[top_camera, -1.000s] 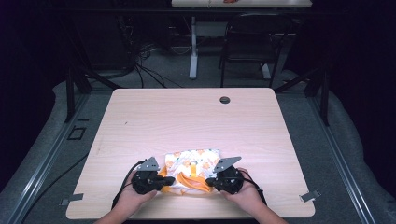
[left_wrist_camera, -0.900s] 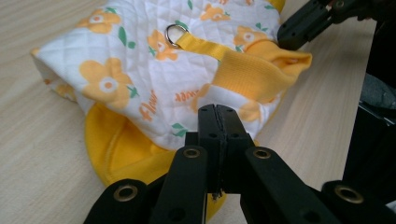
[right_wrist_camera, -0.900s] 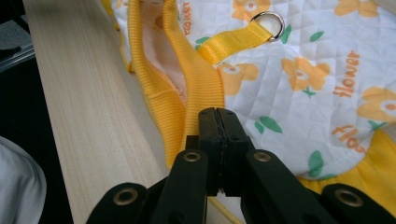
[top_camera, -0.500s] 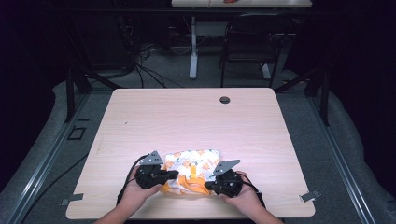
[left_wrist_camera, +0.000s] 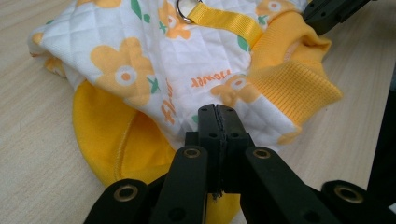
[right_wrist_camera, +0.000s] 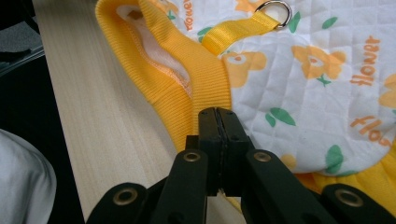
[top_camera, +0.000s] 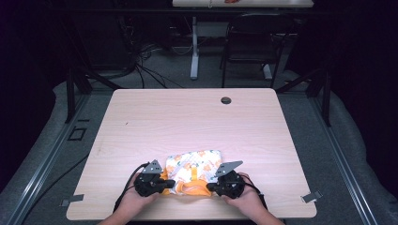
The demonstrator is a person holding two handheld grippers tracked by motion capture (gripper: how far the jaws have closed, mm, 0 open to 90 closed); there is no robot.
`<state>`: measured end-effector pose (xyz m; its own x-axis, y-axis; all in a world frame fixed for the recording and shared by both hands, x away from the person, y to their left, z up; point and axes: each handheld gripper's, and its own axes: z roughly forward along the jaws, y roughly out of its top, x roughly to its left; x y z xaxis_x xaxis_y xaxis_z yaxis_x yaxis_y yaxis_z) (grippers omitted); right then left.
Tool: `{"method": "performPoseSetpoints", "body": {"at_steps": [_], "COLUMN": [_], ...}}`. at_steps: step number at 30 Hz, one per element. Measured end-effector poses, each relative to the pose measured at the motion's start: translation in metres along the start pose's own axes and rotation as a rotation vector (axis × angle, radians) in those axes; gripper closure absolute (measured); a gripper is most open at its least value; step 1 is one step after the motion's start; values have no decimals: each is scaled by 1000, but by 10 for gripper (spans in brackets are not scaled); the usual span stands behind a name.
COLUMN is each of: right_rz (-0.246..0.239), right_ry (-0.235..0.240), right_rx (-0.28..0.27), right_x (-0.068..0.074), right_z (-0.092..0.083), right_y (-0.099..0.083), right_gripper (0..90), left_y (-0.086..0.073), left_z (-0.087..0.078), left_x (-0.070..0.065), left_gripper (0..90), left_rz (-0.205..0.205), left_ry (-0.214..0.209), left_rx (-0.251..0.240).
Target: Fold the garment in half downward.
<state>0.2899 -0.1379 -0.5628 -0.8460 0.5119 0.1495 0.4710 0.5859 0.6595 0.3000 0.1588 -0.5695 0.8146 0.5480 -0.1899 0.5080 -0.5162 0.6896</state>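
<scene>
Floral garment [top_camera: 194,165] near table [top_camera: 197,117] front edge, far half open

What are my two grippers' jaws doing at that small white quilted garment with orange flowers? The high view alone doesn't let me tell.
Observer: In the left gripper view, the left gripper has its jaws pressed shut, with the tip over the near edge of the quilted garment.
Operator: And the right one?
Observer: The right gripper is shut too, its tip at the yellow ribbed knit band.
Operator: Any hardware on the cloth?
Observer: A silver metal ring sits at the end of a yellow webbing strap.
</scene>
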Motion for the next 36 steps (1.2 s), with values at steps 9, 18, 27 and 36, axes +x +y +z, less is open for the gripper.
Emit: {"method": "performPoseSetpoints", "body": {"at_steps": [9, 18, 27, 36], "right_rz": [18, 33, 32, 58], "right_ry": [-7, -25, -44, -49], "right_rx": [-14, -27, -14, -34], "right_x": [-5, -11, -19, -28], "right_z": [4, 10, 13, 16], "right_y": [2, 9, 17, 19], "right_gripper": [896, 897, 897, 898], "left_y": [5, 9, 12, 13], "left_z": [5, 8, 10, 12], "left_x": [12, 22, 29, 37], "left_gripper": [900, 900, 900, 900], "left_rz": [-35, -57, -74, -91], "left_ry": [31, 54, 65, 69], "left_rx": [-25, -40, -55, -76]}}
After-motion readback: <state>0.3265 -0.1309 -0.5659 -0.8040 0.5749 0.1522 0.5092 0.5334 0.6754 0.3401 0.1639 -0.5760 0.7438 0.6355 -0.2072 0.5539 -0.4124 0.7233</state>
